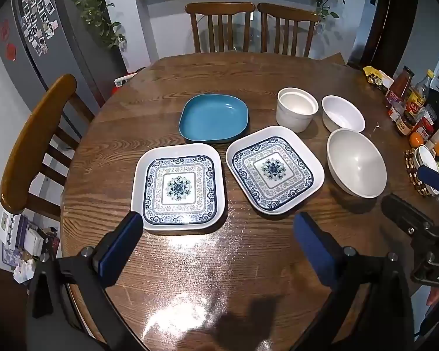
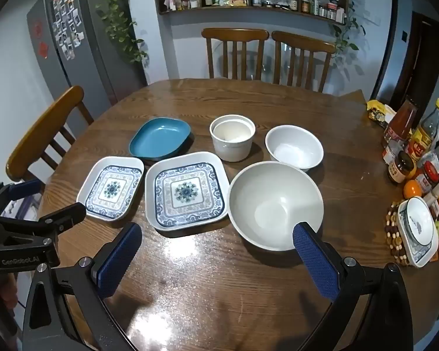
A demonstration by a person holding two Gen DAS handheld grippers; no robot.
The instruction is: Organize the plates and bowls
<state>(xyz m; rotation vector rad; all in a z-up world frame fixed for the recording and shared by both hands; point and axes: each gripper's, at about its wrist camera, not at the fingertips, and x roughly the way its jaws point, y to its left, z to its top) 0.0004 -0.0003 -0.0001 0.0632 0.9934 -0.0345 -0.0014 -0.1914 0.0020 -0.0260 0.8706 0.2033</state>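
Note:
On the round wooden table (image 1: 190, 263) lie two square white plates with blue patterns, one on the left (image 1: 180, 187) (image 2: 112, 191) and one on the right (image 1: 273, 169) (image 2: 187, 193). Behind them sits a blue square plate (image 1: 213, 118) (image 2: 161, 137). To the right stand a white straight-walled cup (image 1: 297, 108) (image 2: 232, 137), a small white bowl (image 1: 342, 112) (image 2: 294, 147) and a large white bowl (image 1: 355, 162) (image 2: 273, 204). My left gripper (image 1: 218, 225) (image 2: 44, 201) hovers open in front of the patterned plates. My right gripper (image 2: 216, 231) (image 1: 421, 193) is open and empty near the large bowl's front rim.
Sauce bottles and jars (image 2: 406, 152) and oranges (image 2: 412, 188) crowd the table's right edge, beside a small patterned dish on a beaded trivet (image 2: 418, 231). Two wooden chairs (image 1: 219, 26) stand at the far side, another chair (image 1: 35, 146) on the left. A fridge (image 1: 44, 44) stands back left.

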